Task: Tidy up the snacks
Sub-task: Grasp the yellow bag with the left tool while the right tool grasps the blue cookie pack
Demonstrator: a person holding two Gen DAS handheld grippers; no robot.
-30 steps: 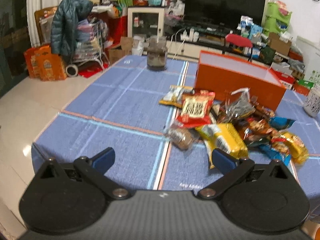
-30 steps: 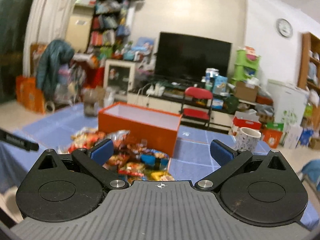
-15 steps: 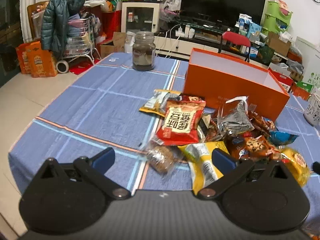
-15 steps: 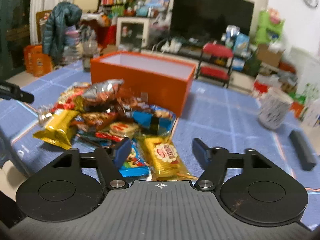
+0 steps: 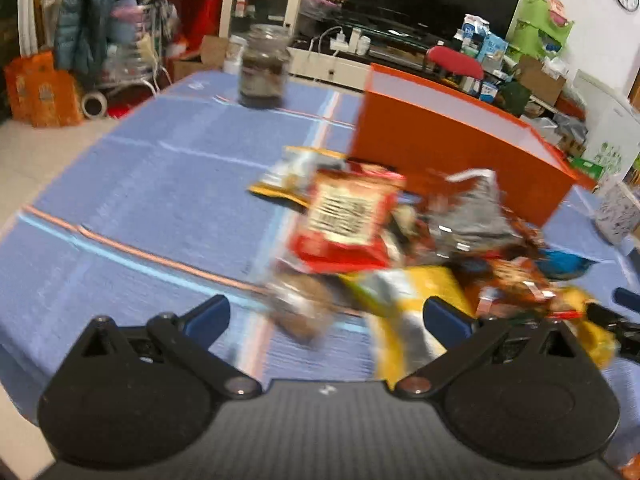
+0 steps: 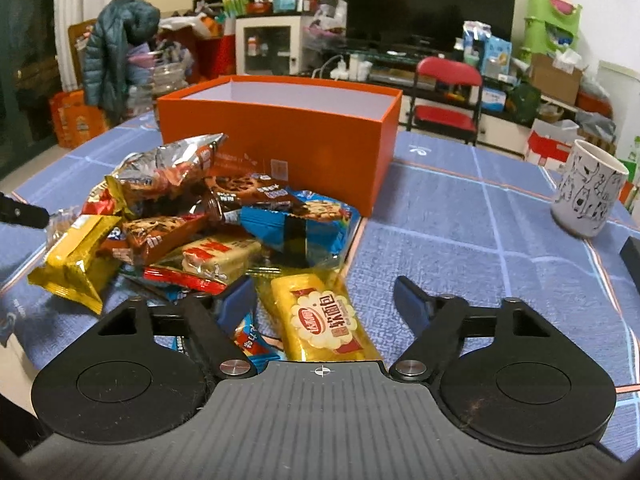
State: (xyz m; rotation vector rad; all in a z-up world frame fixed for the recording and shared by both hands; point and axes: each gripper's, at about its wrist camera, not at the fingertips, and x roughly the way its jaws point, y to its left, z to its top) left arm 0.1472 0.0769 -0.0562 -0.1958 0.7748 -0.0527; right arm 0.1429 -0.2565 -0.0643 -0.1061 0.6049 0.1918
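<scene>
A pile of snack packets [image 6: 208, 224] lies on the blue tablecloth in front of an open orange box [image 6: 280, 148]. My right gripper [image 6: 324, 300] hangs low over the pile's near edge. Its jaws are opening, and a yellow bread packet [image 6: 320, 320] lies between them without the pads pressing on it. In the blurred left wrist view, my left gripper [image 5: 326, 316] stands open at the pile's left side, with a brown clear-wrapped snack [image 5: 300, 312] and a yellow packet [image 5: 404, 300] lying between its fingers. A red packet [image 5: 344, 216] lies further in, before the orange box [image 5: 440, 152].
A white patterned mug [image 6: 588, 192] stands at the right of the table, with a dark flat object [image 6: 632, 256] near it. A glass jar [image 5: 264, 72] stands at the far left end. A red chair [image 6: 448, 92] and cluttered shelves lie beyond the table.
Both grippers came down and closer to the pile. The right jaws narrowed, then widened again around the yellow bread packet. The left jaws stayed wide.
</scene>
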